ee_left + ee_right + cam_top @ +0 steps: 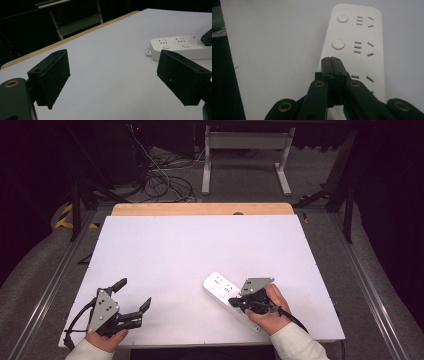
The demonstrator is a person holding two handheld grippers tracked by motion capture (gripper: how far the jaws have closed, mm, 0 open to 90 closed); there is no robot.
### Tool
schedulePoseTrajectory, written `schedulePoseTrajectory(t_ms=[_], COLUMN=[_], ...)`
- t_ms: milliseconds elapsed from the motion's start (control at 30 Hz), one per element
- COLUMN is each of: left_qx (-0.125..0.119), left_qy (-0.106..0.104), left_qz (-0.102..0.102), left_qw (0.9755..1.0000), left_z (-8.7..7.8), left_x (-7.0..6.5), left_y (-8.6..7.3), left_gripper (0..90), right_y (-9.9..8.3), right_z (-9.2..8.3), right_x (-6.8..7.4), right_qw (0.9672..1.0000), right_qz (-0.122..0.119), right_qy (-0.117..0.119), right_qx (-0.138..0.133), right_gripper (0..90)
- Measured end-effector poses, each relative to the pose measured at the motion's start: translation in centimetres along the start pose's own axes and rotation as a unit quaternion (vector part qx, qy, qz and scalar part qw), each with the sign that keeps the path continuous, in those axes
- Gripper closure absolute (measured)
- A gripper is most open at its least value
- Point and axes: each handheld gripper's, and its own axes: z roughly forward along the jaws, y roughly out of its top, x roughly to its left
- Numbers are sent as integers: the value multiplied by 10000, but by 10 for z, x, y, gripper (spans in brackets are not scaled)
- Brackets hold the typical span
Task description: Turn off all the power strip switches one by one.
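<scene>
The power strip (226,293) looks like smooth white plastic with a faint sheen, its round buttons equally smooth. The table (200,250) beneath it has a matt white top, and beyond the strip its far edge is bare pale wood. Both grippers, left (134,295) and right (234,303), look like matt black plastic with brass-coloured rivets, each topped by a dull grey plate.

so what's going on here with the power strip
A person holds tongs in each hand over a white table. The right tongs are shut, their tips over the white power strip, at its row of round buttons; whether they actually press one is hard to tell. The left tongs are open with nothing between them, off to the left of the strip and apart from it.
</scene>
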Motion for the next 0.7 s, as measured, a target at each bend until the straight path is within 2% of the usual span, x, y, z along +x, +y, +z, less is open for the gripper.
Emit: schedulePoseTrajectory(t_ms=[100, 133, 167, 200, 267, 333, 700], left_qx=[11, 4, -1, 3, 23, 18, 7], left_qy=[-11, -15, -18, -13, -8, -12, -4], left_qz=[-14, -16, -13, -16, -15, -11, 0], left_qw=[10000, 10000, 10000, 10000, 10000, 10000, 10000], left_z=[0, 0, 0, 0, 1, 1, 0], left_x=[0, 0, 0, 1, 1, 1, 1], left_y=[0, 0, 0, 0, 0, 0, 0], left_gripper=[118, 118, 118, 118, 118, 118, 118], right_y=[-1, -1, 0, 2, 8, 11, 9], right_z=[0, -1, -4, -8, -18, -24, -28], right_x=[0, 0, 1, 2, 3, 3, 3], right_qw=[9999, 9998, 9997, 9990, 9971, 9961, 9948], right_qz=[51, -33, -102, -141, -140, -138, -148], right_qy=[-5, -22, -85, -144, -109, -133, -181], right_qx=[-87, -206, -204, -397, -741, -862, -991], right_gripper=[900, 900, 900, 900, 900, 900, 900])
